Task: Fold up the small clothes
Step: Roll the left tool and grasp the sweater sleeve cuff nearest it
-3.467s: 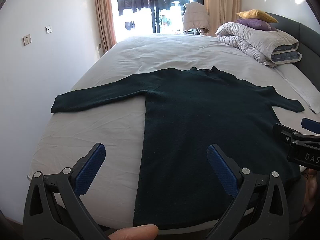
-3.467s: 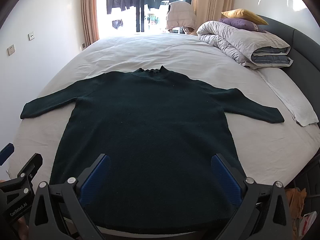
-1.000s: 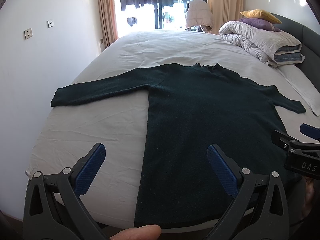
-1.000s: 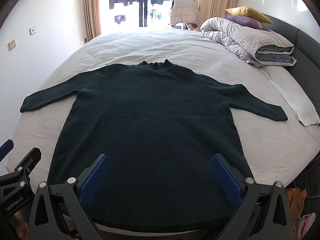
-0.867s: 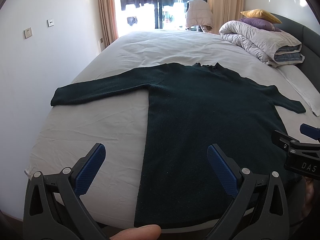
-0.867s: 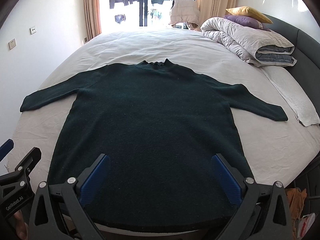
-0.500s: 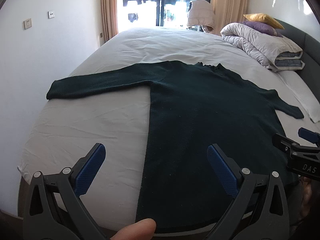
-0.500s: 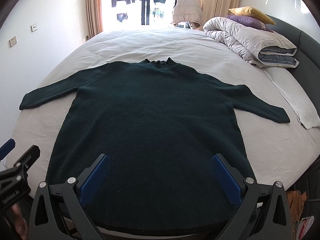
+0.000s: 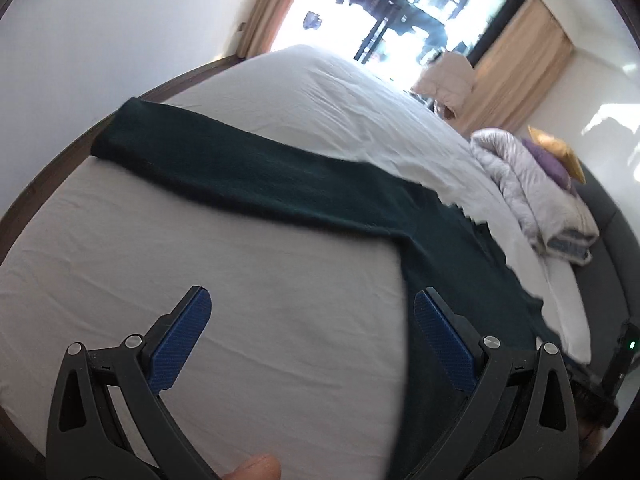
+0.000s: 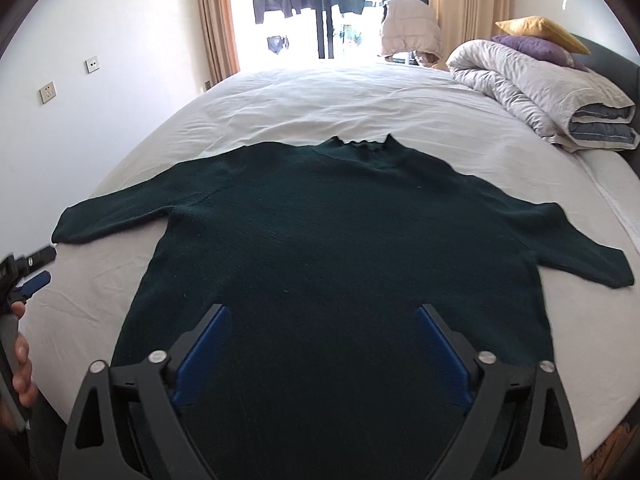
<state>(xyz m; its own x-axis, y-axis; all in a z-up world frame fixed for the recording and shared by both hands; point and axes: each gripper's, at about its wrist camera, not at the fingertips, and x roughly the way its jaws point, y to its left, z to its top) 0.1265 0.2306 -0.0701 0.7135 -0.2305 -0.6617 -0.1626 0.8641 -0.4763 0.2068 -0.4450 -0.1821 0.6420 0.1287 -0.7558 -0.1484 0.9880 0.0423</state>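
Left gripper (image 9: 312, 344): jaws spread wide, nothing between them, hovering over bare sheet (image 9: 260, 280). Its right finger sits at the sweater's side edge; the body of the sweater (image 9: 460, 264) runs off to its right. Ahead and to its left, the left sleeve (image 9: 224, 160) lies straight out across the bed toward the near bed edge. The gripper tilts toward that sleeve, so the sleeve looks like its target; judged, not seen.

Right gripper (image 10: 320, 344): jaws also spread, empty, held low over the sweater's lower body, roughly centred. Probably parked here to keep the whole garment in view, or to pin the hem while the other side folds.

Sweater (image 10: 344, 240), from the right wrist view: dark green, flat, front or back up (cannot tell), hem nearest the gripper, collar (image 10: 360, 144) farthest. Right sleeve (image 10: 580, 252) ahead-right, spread flat. No fold made yet.

Beyond the collar: open sheet, then a rolled duvet (image 10: 540, 80) far ahead-right with pillows (image 10: 536, 36) on top, well apart from the work.

Risk: the knit is limp; the sleeve will sag if pinched only at the cuff.
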